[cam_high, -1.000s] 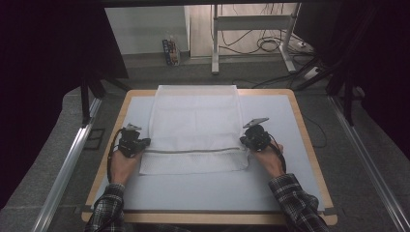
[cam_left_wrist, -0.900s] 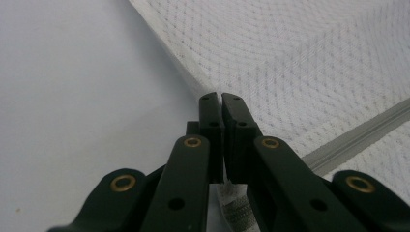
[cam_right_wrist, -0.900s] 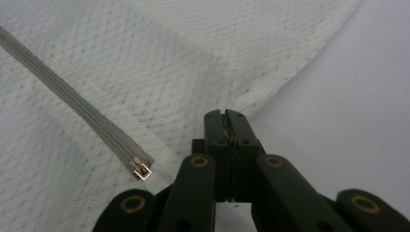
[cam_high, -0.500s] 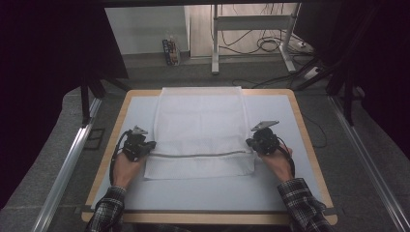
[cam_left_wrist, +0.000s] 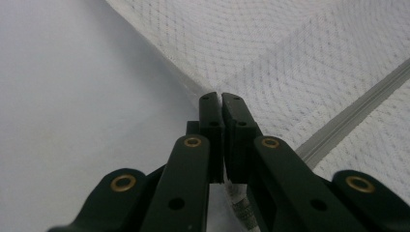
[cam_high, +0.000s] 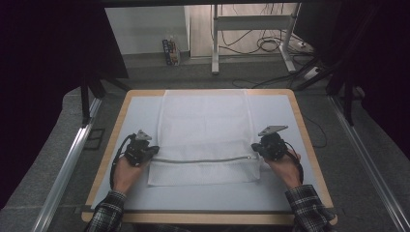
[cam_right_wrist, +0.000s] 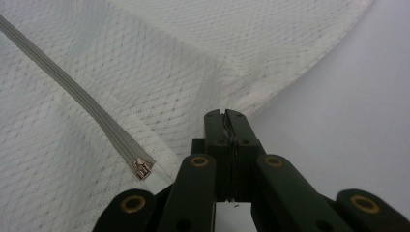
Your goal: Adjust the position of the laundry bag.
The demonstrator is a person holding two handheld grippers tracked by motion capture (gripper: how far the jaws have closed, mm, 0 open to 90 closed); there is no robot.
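The mesh bag (cam_high: 205, 137) lies between both grippers: left gripper (cam_high: 153, 151) and right gripper (cam_high: 255, 149) each pinch one side edge of it.

One white mesh bag (cam_high: 205, 137) is lying on one table (cam_high: 290, 193), with one grey zipper (cam_high: 203, 160) running across it and one zipper pull (cam_right_wrist: 141, 169) sitting at its end. Two grippers are working here: left gripper (cam_high: 153, 150), right gripper (cam_high: 255, 148). Two hands are showing, two plaid sleeves. One small carton (cam_high: 169, 51) is standing on the floor behind.
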